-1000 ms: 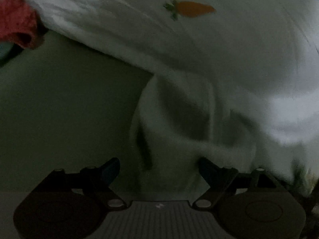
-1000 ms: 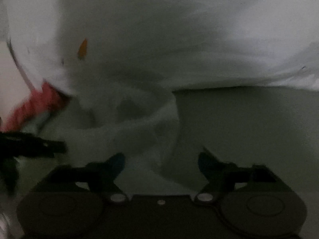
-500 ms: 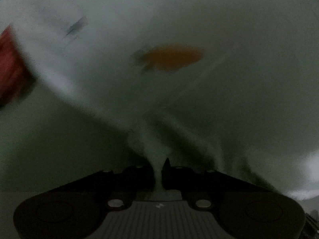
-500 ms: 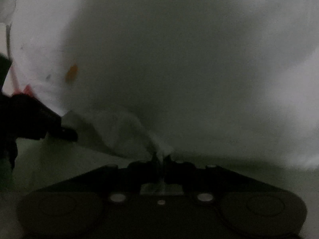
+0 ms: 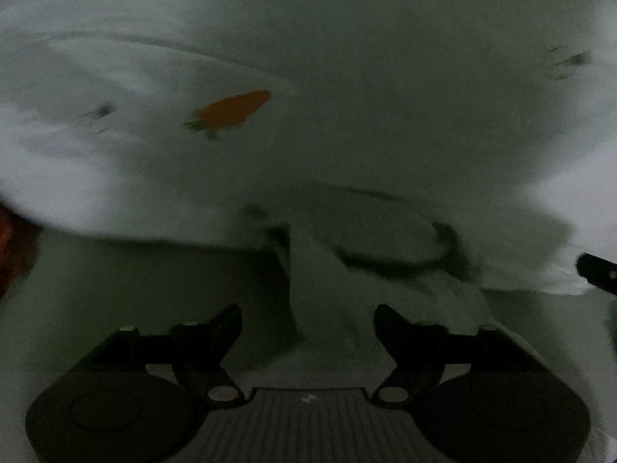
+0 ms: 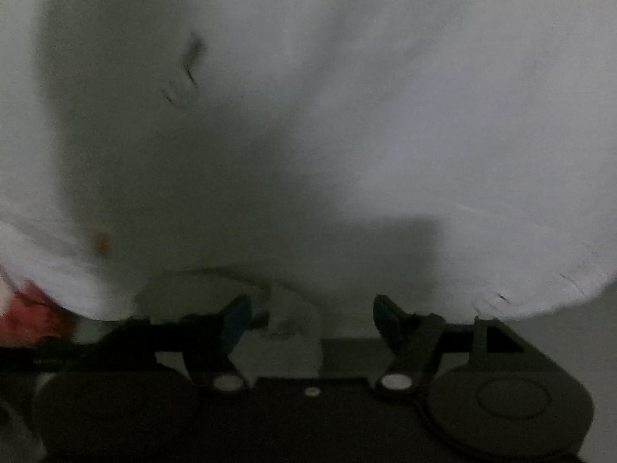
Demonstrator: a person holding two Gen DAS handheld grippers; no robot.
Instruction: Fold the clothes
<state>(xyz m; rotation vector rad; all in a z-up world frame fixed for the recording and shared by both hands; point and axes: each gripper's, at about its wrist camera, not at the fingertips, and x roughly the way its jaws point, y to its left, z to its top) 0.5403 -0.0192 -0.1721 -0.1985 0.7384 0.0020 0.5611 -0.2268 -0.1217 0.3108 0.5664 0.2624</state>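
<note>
White cloth fills both of my feeds: on my left wrist camera the white garment (image 5: 347, 135) shows an orange carrot print (image 5: 231, 111) left of centre, a red item (image 5: 13, 247) at the far left edge, and a bunched fold drooping between the spread, empty fingers of my left gripper (image 5: 307, 318) over a pale surface (image 5: 115, 289). My right wrist camera alone shows a red patch (image 6: 27, 320) low on the left and the garment's right hem, and my right gripper (image 6: 310, 310) is also parted, a small flap of cloth lying by its left finger (image 6: 235, 320) without being pinched. No containers show in either feed.
</note>
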